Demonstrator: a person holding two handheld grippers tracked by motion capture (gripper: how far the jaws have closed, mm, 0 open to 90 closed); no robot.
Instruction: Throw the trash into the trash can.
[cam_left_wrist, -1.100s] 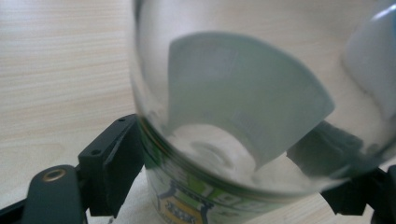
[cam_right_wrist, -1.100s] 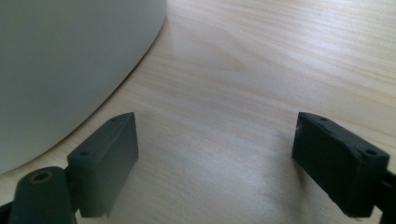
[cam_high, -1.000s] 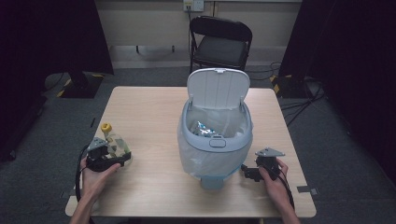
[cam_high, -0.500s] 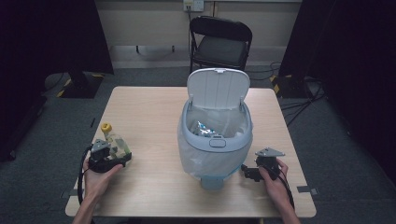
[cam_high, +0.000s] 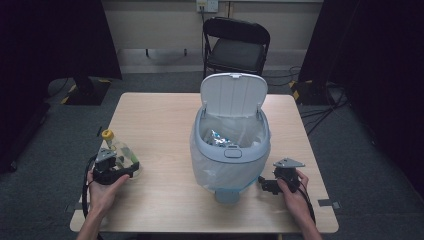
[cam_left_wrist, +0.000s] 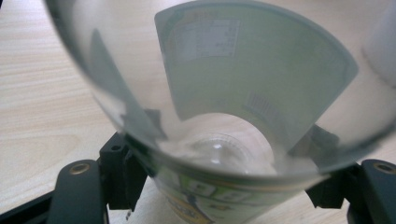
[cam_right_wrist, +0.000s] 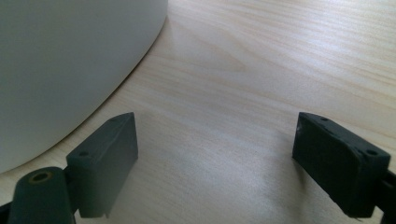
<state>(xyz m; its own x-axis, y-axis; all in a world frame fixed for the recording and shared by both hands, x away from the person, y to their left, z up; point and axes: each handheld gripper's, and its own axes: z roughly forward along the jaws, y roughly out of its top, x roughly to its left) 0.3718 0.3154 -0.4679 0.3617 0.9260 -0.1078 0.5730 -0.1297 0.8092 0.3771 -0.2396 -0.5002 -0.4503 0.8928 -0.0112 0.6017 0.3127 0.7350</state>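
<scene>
My left gripper (cam_high: 119, 161) has just been closing its jaws around the bottle (cam_high: 117, 150), which lies on its side near the left edge of the table (cam_high: 160, 125), yellow cap (cam_high: 107, 134) pointing away from me. In the left gripper view the clear bottle (cam_left_wrist: 219, 107) sits between the pads (cam_left_wrist: 122, 172), base toward the camera; the pads look to be touching its sides, though through the plastic I can't be sure they press firmly yet. I took it low on the body so the cap end leads when I lift it toward the bin (cam_high: 231, 150).

The bin stands mid-table with its lid (cam_high: 231, 95) up and a liner inside, ready to take the bottle.

My right gripper (cam_high: 267, 185) rests on the table just beside the bin's foot, jaws spread with nothing between them, probably there to steady the bin (cam_right_wrist: 70, 60) if it shifts.
</scene>
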